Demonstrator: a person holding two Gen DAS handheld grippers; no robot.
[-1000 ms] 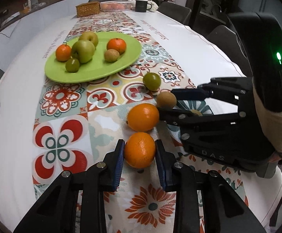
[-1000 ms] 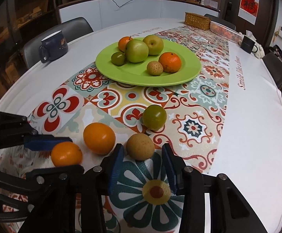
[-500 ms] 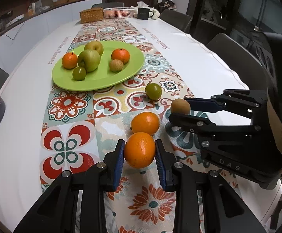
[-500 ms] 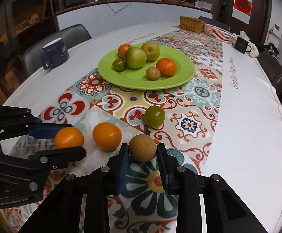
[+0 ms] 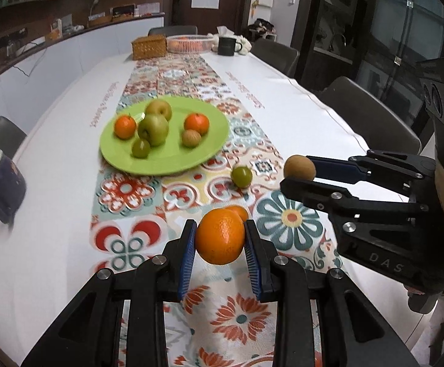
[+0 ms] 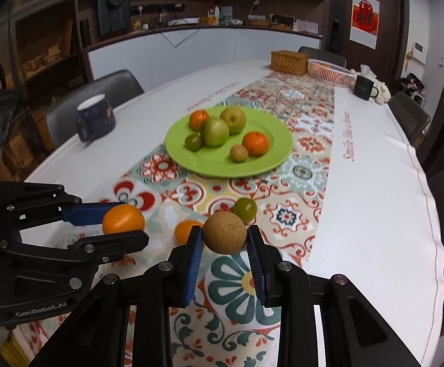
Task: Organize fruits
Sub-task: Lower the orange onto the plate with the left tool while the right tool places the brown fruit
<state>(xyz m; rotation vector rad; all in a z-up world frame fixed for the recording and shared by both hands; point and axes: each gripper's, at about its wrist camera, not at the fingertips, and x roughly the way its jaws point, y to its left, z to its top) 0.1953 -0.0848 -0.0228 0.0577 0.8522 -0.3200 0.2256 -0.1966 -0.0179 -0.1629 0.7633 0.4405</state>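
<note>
My left gripper is shut on an orange and holds it above the patterned runner; the orange also shows in the right wrist view. My right gripper is shut on a brown round fruit, also lifted; it also shows in the left wrist view. A second orange and a small green fruit lie on the runner just ahead of both grippers. The green plate beyond them holds several fruits.
A dark blue mug stands on the white cloth left of the plate. A wicker box, a pink basket and a dark mug stand at the far end. Chairs surround the table.
Both grippers have risen from the table, the left with the orange and the right with the brown fruit, which it closed on within the last second.
</note>
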